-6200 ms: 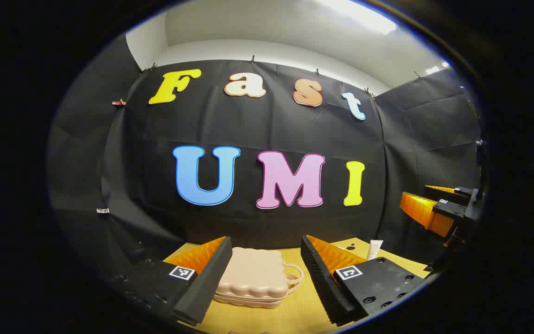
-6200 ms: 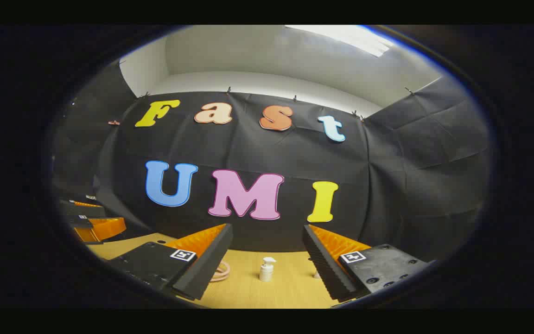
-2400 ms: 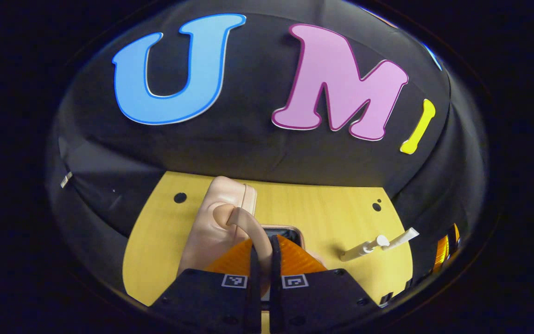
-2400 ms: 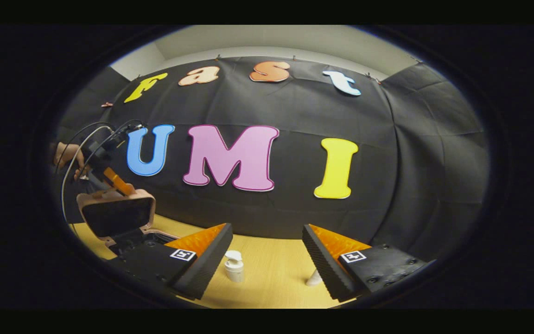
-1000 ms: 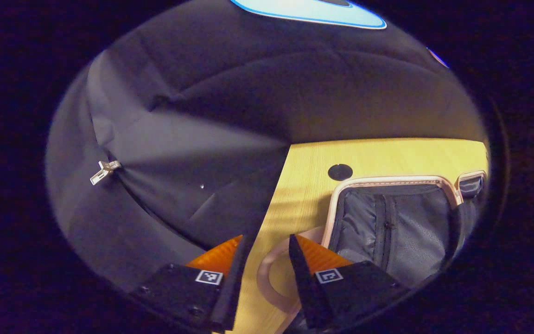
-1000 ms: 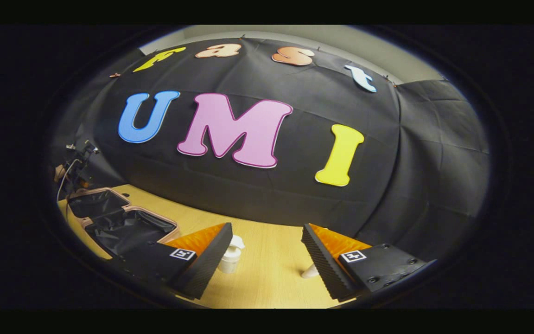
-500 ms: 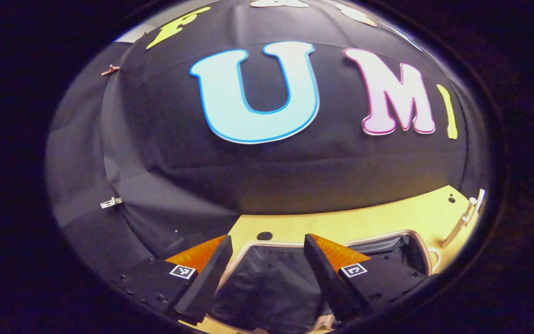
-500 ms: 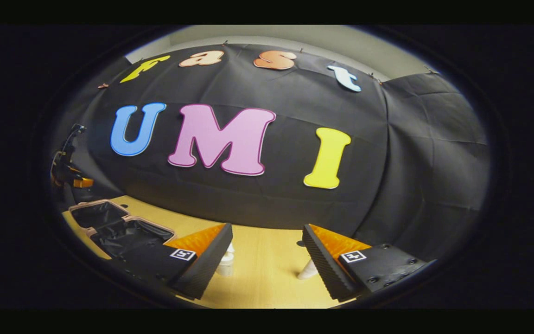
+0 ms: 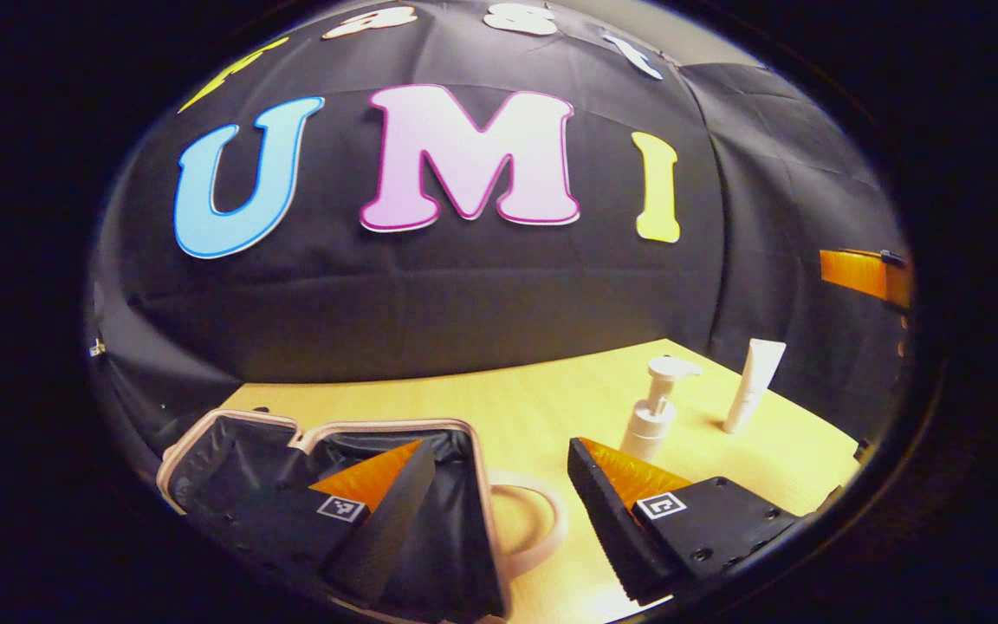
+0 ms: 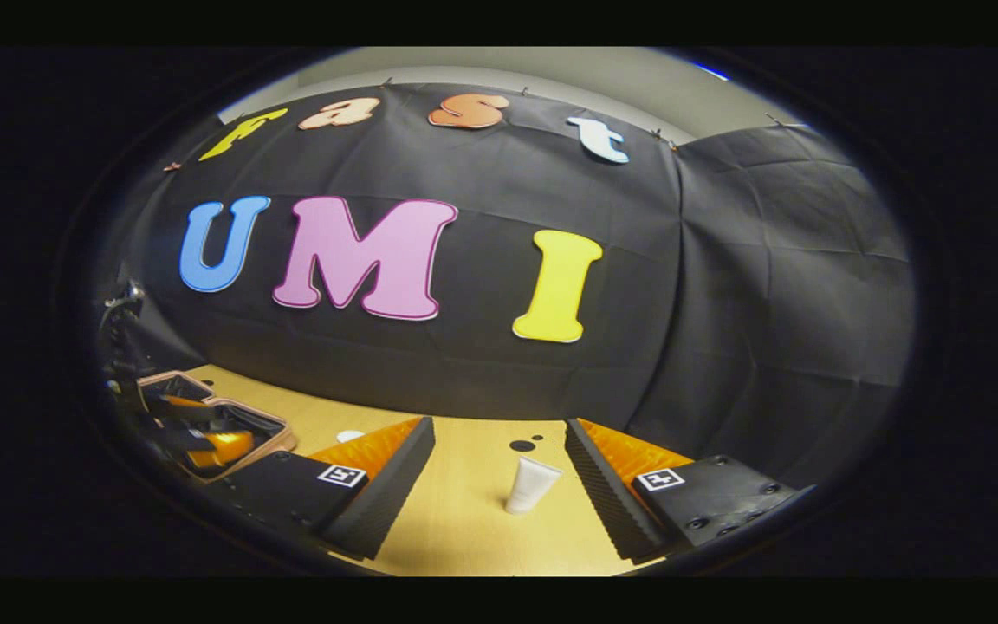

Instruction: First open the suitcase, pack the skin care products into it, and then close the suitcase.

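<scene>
Since half a second ago the left tool (image 9: pixel 490 511) has swung toward the right of its view, so the bottle and tube are now sitting at its right side, and the right tool (image 10: pixel 499 485) has turned so the tube is now standing between its fingers instead of beside the right one.

The surface (image 9: pixel 542 399), pale wood, is filling the lower half of both views. The suitcase (image 9: pixel 230 433) is lying flat open at the lower left of the left gripper view, dark lining up, its pink handle (image 9: pixel 542 520) looping out toward lower centre. The left tool is hanging over it, spread wide and holding nothing. The pump bottle (image 9: pixel 651 416) is standing upright at right of centre, the tube (image 9: pixel 754 381) just beyond it, upper right. In the right gripper view the tube (image 10: pixel 529 485) is standing at bottom centre, ahead of that tool's wide, empty fingers; the suitcase (image 10: pixel 278 438) is sitting at far left.

Opening looks finished; packing seems to be starting. The next move probably calls for the right tool advancing, closing on the tube, and carrying it left.
</scene>
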